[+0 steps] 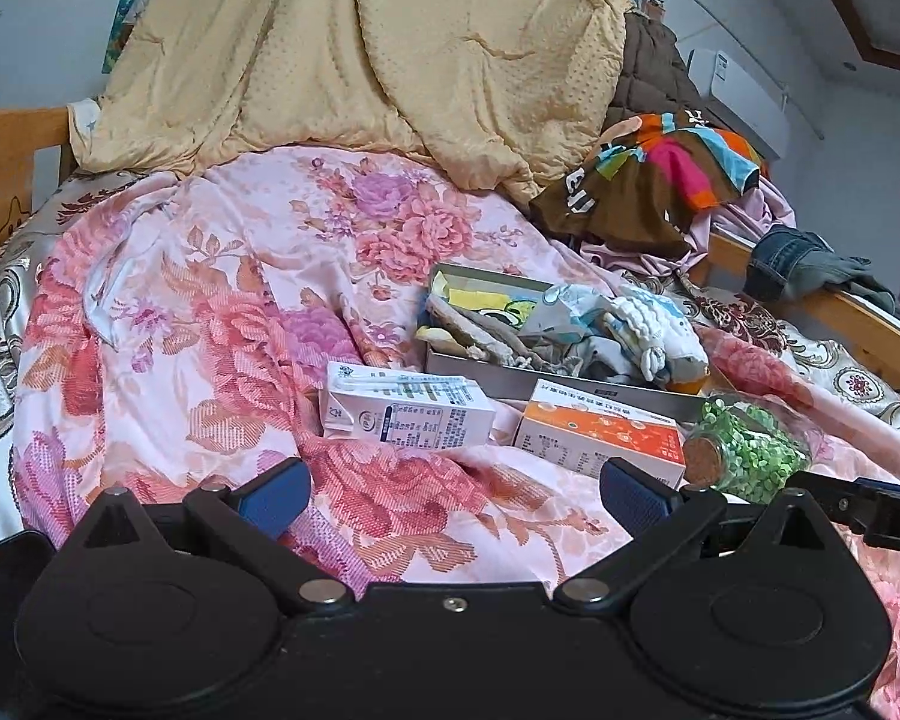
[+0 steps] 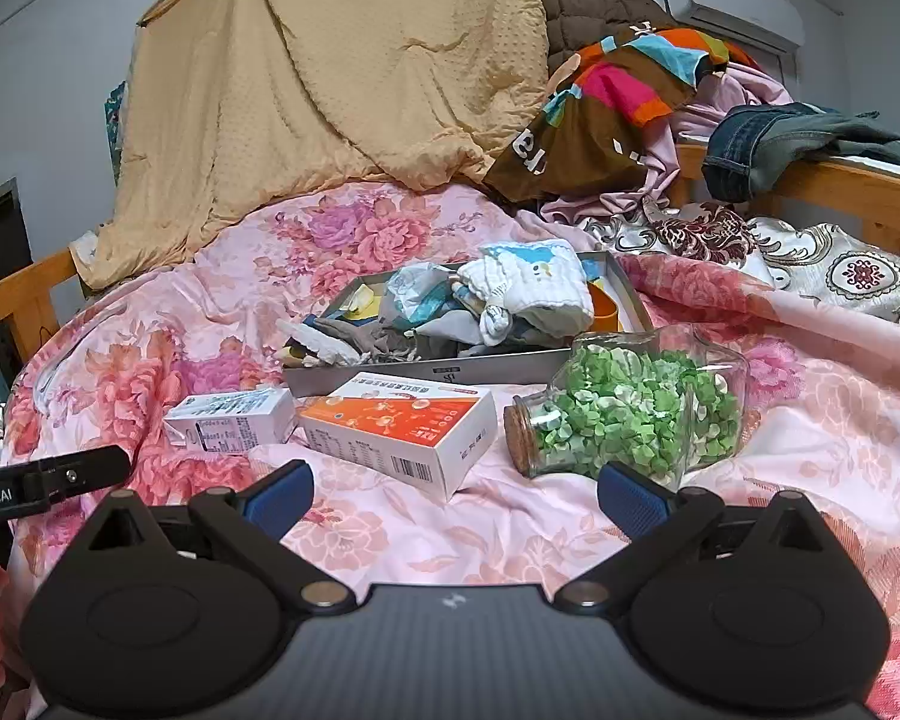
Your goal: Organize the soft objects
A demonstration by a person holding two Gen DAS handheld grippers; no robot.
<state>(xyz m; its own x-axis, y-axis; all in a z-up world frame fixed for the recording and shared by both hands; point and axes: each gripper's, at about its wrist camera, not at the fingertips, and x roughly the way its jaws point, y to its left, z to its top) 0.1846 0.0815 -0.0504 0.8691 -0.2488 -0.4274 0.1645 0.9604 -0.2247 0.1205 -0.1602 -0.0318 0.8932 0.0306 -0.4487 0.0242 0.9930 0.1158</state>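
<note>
A shallow grey box [image 2: 390, 373] lies on the pink floral quilt, filled with soft things: a white and blue knitted cloth [image 2: 528, 288], grey socks [image 2: 378, 339] and small garments. It also shows in the left wrist view [image 1: 492, 372], with the white cloth [image 1: 654, 324] at its right end. My left gripper [image 1: 456, 501] is open and empty, hovering low over the quilt in front of the box. My right gripper [image 2: 453, 498] is open and empty, just in front of the orange carton and the jar.
A white milk carton [image 1: 405, 414] [image 2: 231, 420], an orange and white carton [image 1: 600, 438] [image 2: 396, 429] and a corked glass jar of green pieces [image 2: 624, 408] [image 1: 744, 444] lie before the box. A beige blanket [image 1: 354, 54], colourful clothes [image 2: 618, 96] and jeans [image 2: 780, 144] pile at the back by the wooden bed rail [image 2: 840, 186].
</note>
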